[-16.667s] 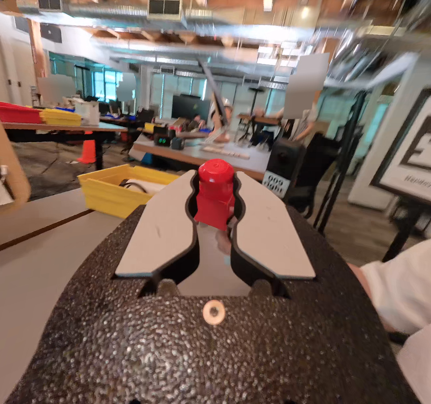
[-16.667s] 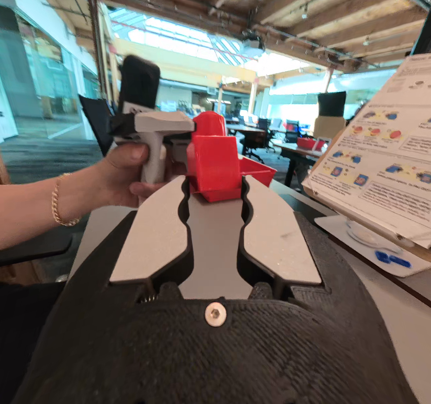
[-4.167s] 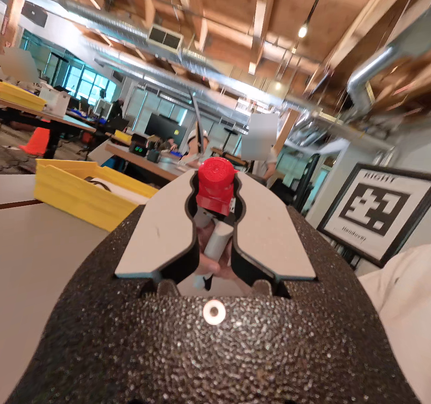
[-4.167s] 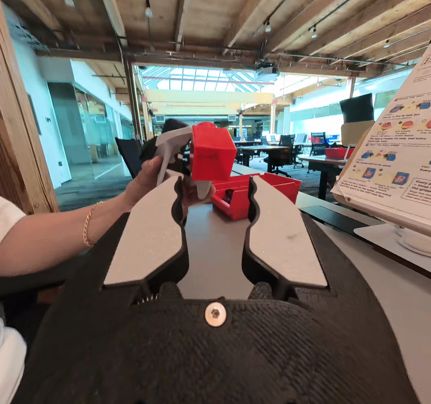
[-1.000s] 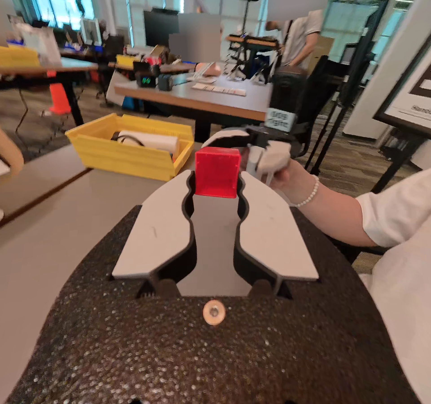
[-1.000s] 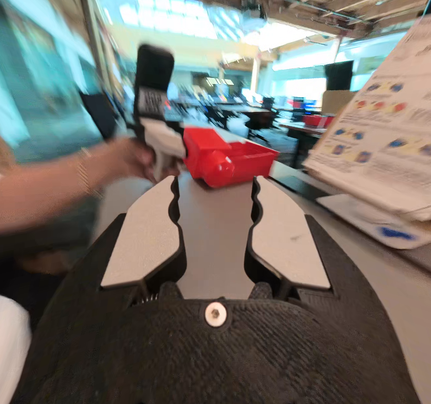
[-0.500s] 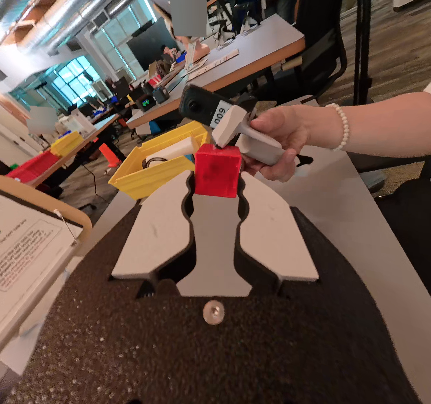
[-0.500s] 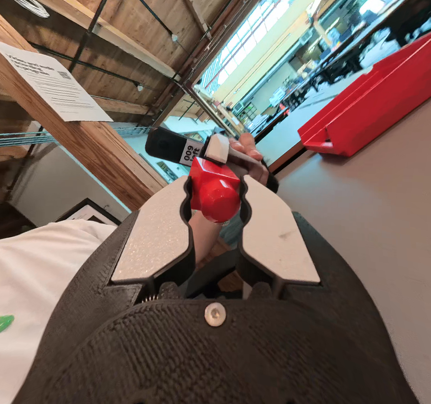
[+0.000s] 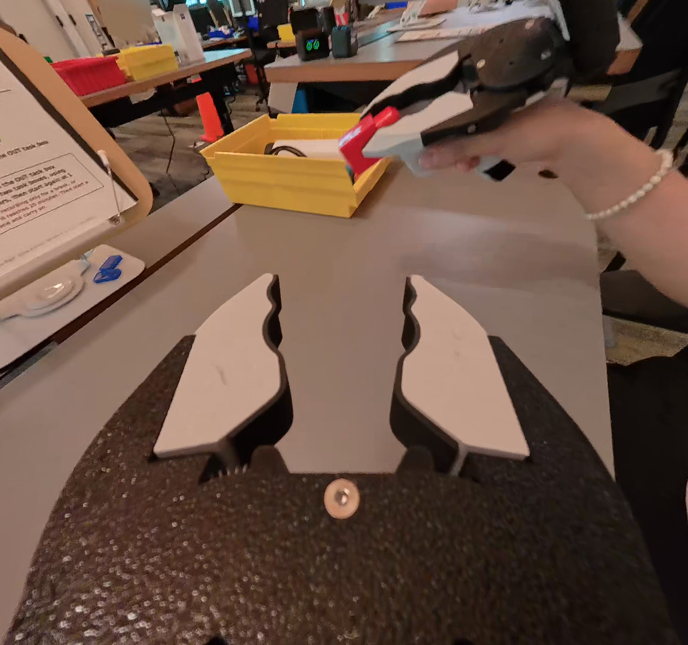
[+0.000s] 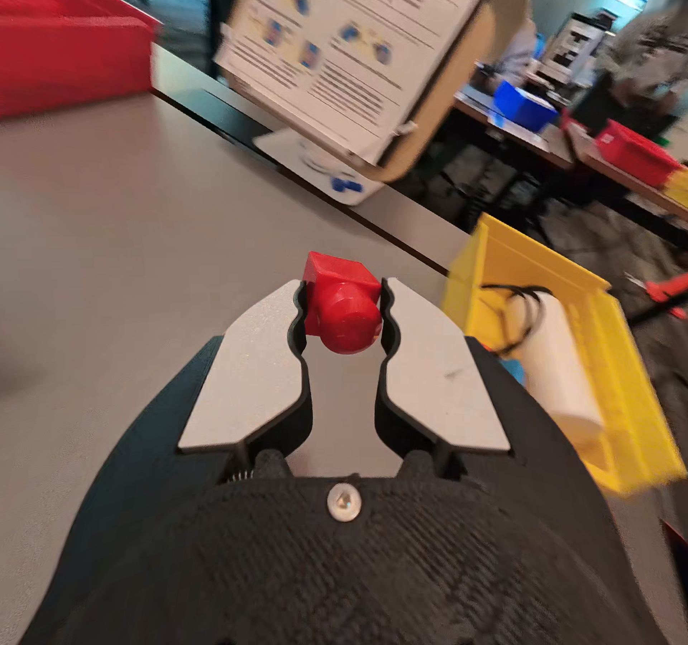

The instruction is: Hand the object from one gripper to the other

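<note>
The object is a red plastic piece [image 10: 342, 310] with a square block and a round knob. My right gripper [image 10: 344, 292] is shut on it, knob toward the camera, above the grey table [image 10: 130, 217]. In the left wrist view the right gripper [image 9: 376, 124] shows at the upper right, held by a hand, with the red piece [image 9: 363, 139] between its fingers near the yellow bin. My left gripper [image 9: 340, 284] is open and empty over the table, well short of the piece.
A yellow bin [image 9: 294, 176] with a white roll and black cable stands at the table's far edge; it also shows in the right wrist view [image 10: 558, 348]. An instruction board on a stand [image 9: 48, 180] is at left. A red bin [image 10: 67, 50] sits far left. My hands' fingertips stand some 20 centimetres from each other.
My left gripper has opened and let go of the red piece. My right gripper now holds it alone and has moved away toward the yellow bin.
</note>
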Tool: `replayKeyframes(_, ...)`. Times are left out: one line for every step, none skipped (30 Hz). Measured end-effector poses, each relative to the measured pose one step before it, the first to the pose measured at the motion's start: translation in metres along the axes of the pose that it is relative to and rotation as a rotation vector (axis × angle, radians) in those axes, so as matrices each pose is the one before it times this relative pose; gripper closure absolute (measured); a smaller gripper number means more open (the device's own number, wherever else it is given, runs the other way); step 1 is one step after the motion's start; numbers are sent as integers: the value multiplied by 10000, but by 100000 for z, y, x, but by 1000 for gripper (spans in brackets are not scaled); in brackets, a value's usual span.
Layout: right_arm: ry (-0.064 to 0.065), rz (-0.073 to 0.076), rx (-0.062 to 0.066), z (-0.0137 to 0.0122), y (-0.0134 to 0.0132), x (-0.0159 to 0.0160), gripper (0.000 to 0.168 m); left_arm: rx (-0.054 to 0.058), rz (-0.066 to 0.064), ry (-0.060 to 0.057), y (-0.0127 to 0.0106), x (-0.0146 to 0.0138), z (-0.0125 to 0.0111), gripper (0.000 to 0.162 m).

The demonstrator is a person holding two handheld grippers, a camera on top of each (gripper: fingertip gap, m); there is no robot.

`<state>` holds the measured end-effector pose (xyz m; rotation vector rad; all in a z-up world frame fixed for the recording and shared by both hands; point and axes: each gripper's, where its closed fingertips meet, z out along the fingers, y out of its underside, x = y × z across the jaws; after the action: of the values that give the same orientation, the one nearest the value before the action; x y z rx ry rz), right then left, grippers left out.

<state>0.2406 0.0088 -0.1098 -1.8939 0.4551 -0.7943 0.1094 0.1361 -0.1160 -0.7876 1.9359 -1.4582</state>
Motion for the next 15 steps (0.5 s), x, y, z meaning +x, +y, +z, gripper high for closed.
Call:
replayKeyframes(556,60,-340,-52,852,1756,131,-180,103,-191,288,-151,-190,100)
replayKeyframes(477,156,-271,29,672,1855,131,-151,89,-227,253,-217,-249,101)
replayKeyframes(368,129,-267,169,518,1882,131,-103,63,-167,215,-179,-269,102)
replayKeyframes(316,129,-334,333,463,1955,131,-51,23,-55,184,-57,-288,102)
replayKeyframes(283,152,-392,505,415,1979,131,20,-37,0,92,-7,-273,102)
replayKeyframes(146,184,-335,668,224,1742,131,91,-95,-14,-5,-60,-282,103)
replayKeyframes(-57,216,-322,760,106,1329,131,128,-123,-10,-72,-87,-299,105)
replayKeyframes(-119,193,-284,817,3,1105,131,138,-128,33,-90,-38,-298,105)
replayKeyframes(-59,106,-319,883,26,1036,131,144,-145,41,-121,-52,-302,106)
replayKeyframes(-108,37,-341,946,90,798,131,145,-178,-1,-140,-132,-291,106)
replayKeyframes(-333,135,-507,981,379,336,131,125,-180,-17,-107,-169,-278,107)
replayKeyframes(-463,227,-610,922,482,14,131,91,-142,3,-38,-164,-267,107)
replayKeyframes(-225,89,-410,859,216,181,131,66,-107,2,44,-159,-265,107)
replayKeyframes(-147,6,-345,791,219,124,131,52,-101,-31,113,-189,-253,107)
replayKeyframes(-411,103,-672,688,643,-360,131,41,-101,-33,160,-169,-236,108)
